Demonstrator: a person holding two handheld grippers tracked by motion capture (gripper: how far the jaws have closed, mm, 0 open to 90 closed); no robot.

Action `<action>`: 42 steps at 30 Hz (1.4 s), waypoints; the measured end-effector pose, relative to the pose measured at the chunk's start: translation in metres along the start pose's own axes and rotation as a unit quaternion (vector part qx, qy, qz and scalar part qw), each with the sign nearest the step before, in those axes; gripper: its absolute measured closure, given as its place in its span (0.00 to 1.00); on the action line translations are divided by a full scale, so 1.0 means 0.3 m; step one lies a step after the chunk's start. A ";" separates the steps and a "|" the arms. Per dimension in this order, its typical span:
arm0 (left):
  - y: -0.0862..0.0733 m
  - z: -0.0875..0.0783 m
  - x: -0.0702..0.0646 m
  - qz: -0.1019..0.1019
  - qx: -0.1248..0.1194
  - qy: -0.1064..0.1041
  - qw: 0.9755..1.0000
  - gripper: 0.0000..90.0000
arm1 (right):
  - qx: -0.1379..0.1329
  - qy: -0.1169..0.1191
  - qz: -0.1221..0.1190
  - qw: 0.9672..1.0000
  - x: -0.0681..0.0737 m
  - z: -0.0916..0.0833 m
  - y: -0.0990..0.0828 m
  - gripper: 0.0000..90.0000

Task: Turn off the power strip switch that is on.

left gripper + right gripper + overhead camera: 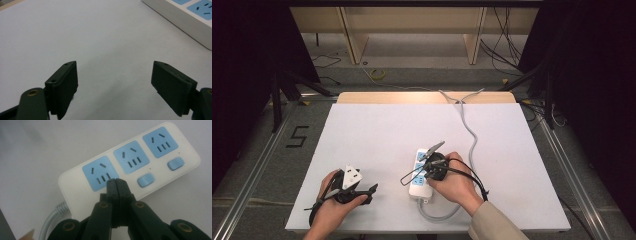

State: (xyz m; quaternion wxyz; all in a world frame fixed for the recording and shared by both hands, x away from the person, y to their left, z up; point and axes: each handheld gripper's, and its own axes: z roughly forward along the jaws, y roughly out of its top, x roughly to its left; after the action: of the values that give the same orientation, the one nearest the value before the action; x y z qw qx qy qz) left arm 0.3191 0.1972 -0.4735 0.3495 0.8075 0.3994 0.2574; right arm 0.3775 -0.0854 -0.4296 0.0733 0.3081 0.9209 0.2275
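1. Two hand-held grippers in play: my right hand-held gripper (pixel 116 181) has its jaws closed on nothing, tips over the strip (pixel 175 177) at its cable-end socket (pixel 100 173).
2. My left hand-held gripper (pixel 113 87) stands wide open, empty, near-left on the counter (pixel 377 130).
3. Strip lies right of centre, near me.
4. Risk as I judge it: pushing down with closed tips could skid the strip, since nothing pins it.
5. Its cable (pixel 472 132) could tug it askew.

Even overhead light washes the white tabletop (pixel 382 145) bright, while the room around it falls into deep shadow. Close-up views turn soft and slightly bluish; the power strip (pixel 130 167) shows mild blur, with faint shadows beneath it.
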 end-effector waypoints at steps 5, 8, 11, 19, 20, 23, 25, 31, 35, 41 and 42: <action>0.001 0.000 0.000 0.000 0.000 0.000 1.000 0.24 | 0.007 0.001 -0.002 1.000 0.003 0.012 0.003 1.00; 0.000 0.000 0.000 0.000 0.000 0.000 1.000 0.24 | 0.007 0.000 -0.002 1.000 0.004 0.019 0.004 1.00; 0.000 0.000 0.000 0.000 0.000 0.000 1.000 0.24 | 0.014 0.000 -0.002 1.000 0.003 0.023 0.005 1.00; 0.001 0.000 0.000 0.000 0.000 -0.001 1.000 0.24 | 0.017 -0.002 -0.001 1.000 0.002 0.028 0.006 1.00; 0.001 0.000 0.000 0.000 0.000 0.000 1.000 0.24 | 0.018 -0.003 -0.001 1.000 0.001 0.029 0.006 1.00; 0.001 0.000 0.000 0.000 0.001 -0.001 1.000 0.24 | 0.020 -0.002 -0.001 1.000 0.000 0.031 0.006 1.00; 0.001 0.000 0.000 -0.001 0.000 -0.001 1.000 0.24 | 0.020 -0.001 -0.001 1.000 0.000 0.032 0.007 1.00; 0.001 0.001 0.000 0.000 0.000 0.000 1.000 0.24 | 0.023 0.000 0.003 1.000 -0.001 0.032 0.008 1.00; 0.001 0.000 0.000 0.000 0.000 0.000 1.000 0.24 | 0.025 0.003 0.005 1.000 -0.006 0.034 0.010 1.00; 0.001 0.000 0.000 0.000 0.000 0.000 1.000 0.24 | 0.029 -0.003 0.000 1.000 0.001 0.035 0.013 1.00; 0.001 0.000 -0.001 0.000 -0.001 0.000 1.000 0.24 | 0.030 -0.005 0.001 1.000 0.003 0.034 0.014 1.00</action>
State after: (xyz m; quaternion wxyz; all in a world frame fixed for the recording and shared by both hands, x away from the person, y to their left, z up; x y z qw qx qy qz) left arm 0.3192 0.1969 -0.4732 0.3499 0.8072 0.3993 0.2578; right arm 0.3819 -0.0781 -0.4367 0.0688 0.3123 0.9265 0.1982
